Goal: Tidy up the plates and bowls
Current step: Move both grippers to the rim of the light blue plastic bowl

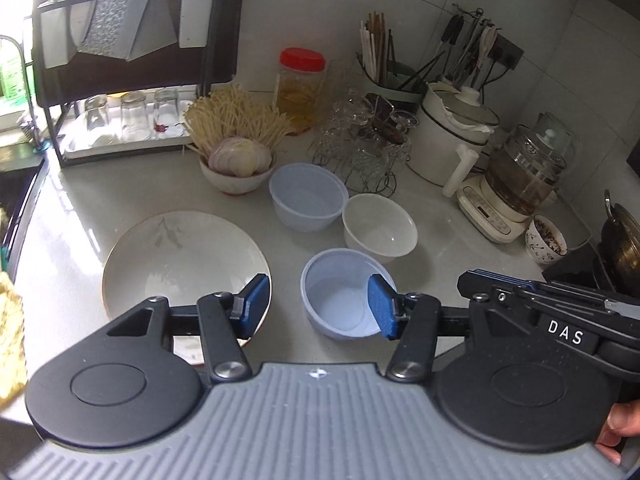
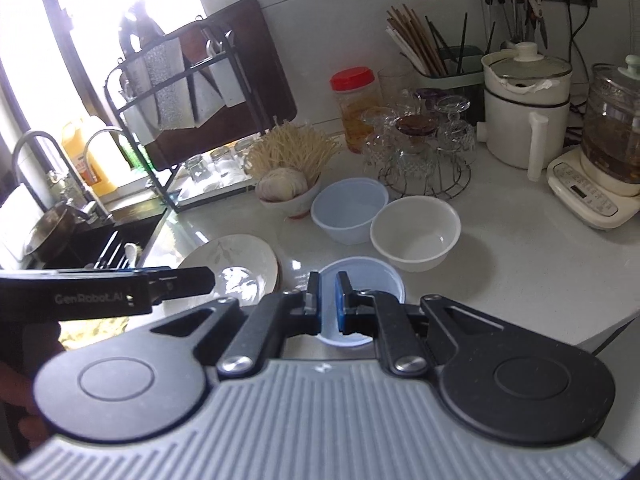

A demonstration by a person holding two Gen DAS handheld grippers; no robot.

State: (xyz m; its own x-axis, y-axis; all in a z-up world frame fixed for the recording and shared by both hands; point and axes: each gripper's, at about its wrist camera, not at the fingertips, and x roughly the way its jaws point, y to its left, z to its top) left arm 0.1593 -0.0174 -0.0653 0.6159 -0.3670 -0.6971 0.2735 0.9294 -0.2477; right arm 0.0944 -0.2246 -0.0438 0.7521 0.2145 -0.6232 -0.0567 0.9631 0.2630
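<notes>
With nothing held, the half-open left gripper [image 1: 320,304] is nearest the near blue bowl [image 1: 340,300] at one o'clock, the clenched right gripper [image 2: 328,300] being poised over it.

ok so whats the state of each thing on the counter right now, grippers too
left gripper: open, holding nothing
right gripper: shut, holding nothing
near blue bowl: upright, empty
far blue bowl: upright, empty
white bowl: upright, empty
plate: flat on the counter, empty
bowl of onion and noodles: upright, full
red-lidded jar: upright, lid on
white pot: lid on
glasses in the tray: upside down
</notes>
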